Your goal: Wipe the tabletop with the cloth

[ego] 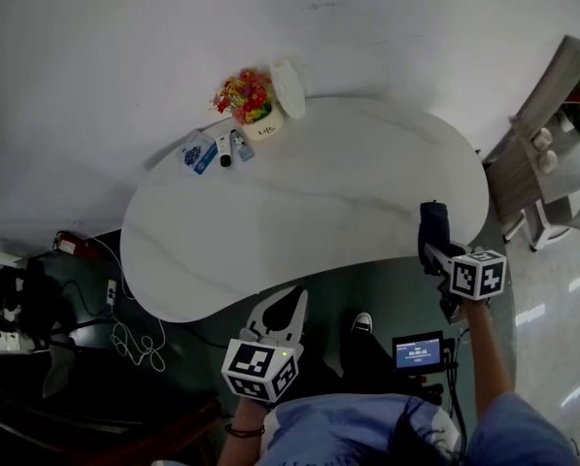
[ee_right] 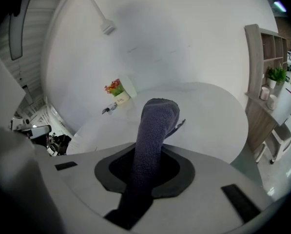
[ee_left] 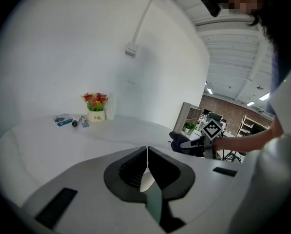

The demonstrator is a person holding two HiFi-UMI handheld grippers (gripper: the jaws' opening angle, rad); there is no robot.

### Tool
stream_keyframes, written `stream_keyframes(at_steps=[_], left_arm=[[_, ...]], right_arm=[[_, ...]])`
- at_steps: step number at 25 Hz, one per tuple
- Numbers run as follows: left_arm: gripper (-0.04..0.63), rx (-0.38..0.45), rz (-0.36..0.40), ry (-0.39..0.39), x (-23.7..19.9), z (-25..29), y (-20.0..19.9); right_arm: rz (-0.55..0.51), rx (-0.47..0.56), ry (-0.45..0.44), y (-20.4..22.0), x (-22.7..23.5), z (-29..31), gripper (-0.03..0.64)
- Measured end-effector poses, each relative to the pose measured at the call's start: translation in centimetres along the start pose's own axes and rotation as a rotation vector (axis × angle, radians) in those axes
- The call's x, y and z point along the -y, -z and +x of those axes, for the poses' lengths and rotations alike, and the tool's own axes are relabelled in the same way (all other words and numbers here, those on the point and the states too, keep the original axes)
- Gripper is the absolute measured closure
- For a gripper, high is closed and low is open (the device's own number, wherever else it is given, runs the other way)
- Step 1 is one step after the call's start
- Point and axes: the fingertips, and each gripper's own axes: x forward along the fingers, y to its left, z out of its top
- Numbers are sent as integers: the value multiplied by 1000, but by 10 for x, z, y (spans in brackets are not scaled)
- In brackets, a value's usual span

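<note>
At the 4 o'clock rim of the bench (ego: pixel 348 192), the right tool (ego: pixel 435 244) is clamped on the cloth (ego: pixel 432 221). The cloth is a dark grey-blue, nubby knit, bunched into a thick roll that stands out past the jaws with a rounded end. Its lower part fills the jaw gap and covers the tool's tips, and I cannot tell whether it touches the bench top.

The bench is a smooth, white, bean-shaped slab with faint grey veining and a rounded edge all round. The left tool (ego: pixel 288 304) hangs off the 6 o'clock edge over the dark floor, its pale jaws pressed together with nothing between them.

Against the white wall at 11 o'clock stand a small white pot (ego: pixel 263 124) of red and yellow flowers, a blue packet (ego: pixel 198 153) and two little tubes (ego: pixel 233 146). Their print is too small to read. From centre to 3 o'clock the bench top is open white surface.

On the floor at 8 o'clock trail cables (ego: pixel 134 338). A wooden shelf (ego: pixel 552 115), cut off by the frame, stands close at 3 o'clock.
</note>
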Motion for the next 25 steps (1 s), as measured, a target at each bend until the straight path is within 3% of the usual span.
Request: stream_keyframes(at_steps=[5, 11, 19, 25], left_arm=[[578, 7, 13, 14, -6, -21, 9], [578, 55, 23, 25, -17, -74, 16], [578, 62, -4, -28, -64, -175, 70], [578, 93, -65, -43, -84, -229, 101]], right_arm=[[-23, 28, -72, 12, -62, -13, 543], [-95, 54, -57, 39, -124, -42, 543], [-145, 97, -80, 88, -228, -67, 543], [-167, 113, -95, 129, -287, -80, 543]])
